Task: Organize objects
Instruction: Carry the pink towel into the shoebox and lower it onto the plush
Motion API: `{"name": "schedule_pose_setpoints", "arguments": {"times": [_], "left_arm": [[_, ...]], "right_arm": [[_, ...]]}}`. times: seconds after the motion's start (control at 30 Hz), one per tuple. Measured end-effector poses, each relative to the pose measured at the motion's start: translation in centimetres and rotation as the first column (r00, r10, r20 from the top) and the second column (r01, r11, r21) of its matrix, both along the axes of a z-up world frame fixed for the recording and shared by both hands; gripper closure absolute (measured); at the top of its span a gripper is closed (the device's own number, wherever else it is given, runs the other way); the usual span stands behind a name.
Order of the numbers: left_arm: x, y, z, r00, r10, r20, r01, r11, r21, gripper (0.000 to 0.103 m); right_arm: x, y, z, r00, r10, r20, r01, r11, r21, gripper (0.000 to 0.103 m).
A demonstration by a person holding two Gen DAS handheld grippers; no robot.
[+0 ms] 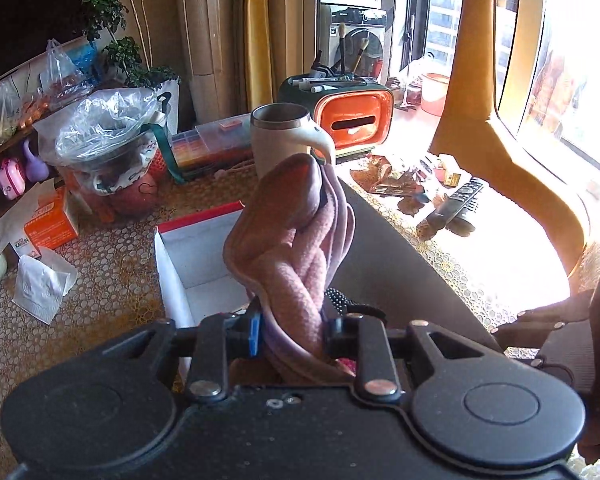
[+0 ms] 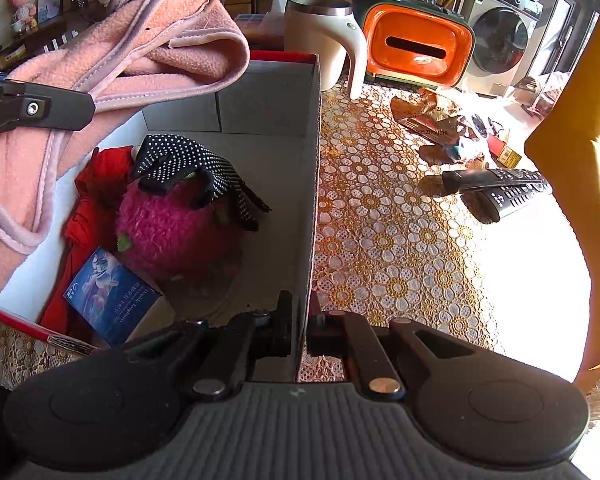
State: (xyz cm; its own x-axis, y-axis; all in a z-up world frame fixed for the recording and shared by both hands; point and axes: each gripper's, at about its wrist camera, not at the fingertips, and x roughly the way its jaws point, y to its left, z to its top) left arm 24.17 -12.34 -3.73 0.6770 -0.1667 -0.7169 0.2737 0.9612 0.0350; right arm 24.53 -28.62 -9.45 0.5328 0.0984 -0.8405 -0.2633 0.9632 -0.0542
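My left tool [image 1: 290, 338], clamped on pink cloth [image 2: 100, 80], hangs it over the box [image 2: 314, 160]; right tool [image 2: 300, 324] pinches box's wall, jaws together.

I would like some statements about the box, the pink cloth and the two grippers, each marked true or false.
1. The left gripper holds the pink cloth. True.
2. The right gripper is open and touches nothing. False: it is shut on the box wall.
3. The white box is empty. False: a fuzzy magenta toy, a dotted black glove, red fabric and a small blue box lie in it.
4. The white mug stands outside the box, beyond its far corner. True.
5. The remote control lies inside the box. False: it lies on the flowered tablecloth.
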Motion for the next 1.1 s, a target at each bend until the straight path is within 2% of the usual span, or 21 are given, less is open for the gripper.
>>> {"name": "schedule_pose_setpoints", "arguments": {"times": [0.17, 0.37, 0.73, 0.83, 0.97, 1.1], "left_arm": [[1.3, 0.5, -2.1, 0.998, 0.036, -0.052, -0.034, 0.999, 0.033, 0.077], [1.9, -0.1, -4.1, 0.994, 0.012, -0.105, -0.001, 0.995, 0.096, 0.075], [1.9, -0.5, -5.6, 0.985, -0.029, -0.17, 0.05, 0.991, 0.124, 0.072], [1.8, -0.4, -5.5, 0.985, -0.033, -0.17, 0.054, 0.991, 0.123, 0.066], [1.3, 0.0, -5.2, 0.987, -0.039, -0.154, 0.056, 0.992, 0.111, 0.052], [0.8, 0.2, -4.7, 0.988, -0.054, -0.144, 0.068, 0.993, 0.092, 0.046]], "right_arm": [[0.0, -0.1, 0.0, 1.0, -0.001, 0.0, 0.001, 1.0, 0.005, 0.097], [-0.1, -0.3, 0.1, 1.0, -0.003, -0.001, 0.003, 1.0, 0.013, 0.096], [-0.2, -0.3, 0.0, 1.0, -0.003, -0.003, 0.003, 1.0, 0.014, 0.096], [-0.2, -0.3, 0.0, 1.0, -0.003, -0.003, 0.003, 1.0, 0.014, 0.096], [-0.3, -0.4, 0.1, 1.0, -0.005, -0.002, 0.005, 1.0, 0.012, 0.097], [-0.3, -0.4, 0.1, 1.0, -0.006, -0.002, 0.006, 1.0, 0.006, 0.097]]}}
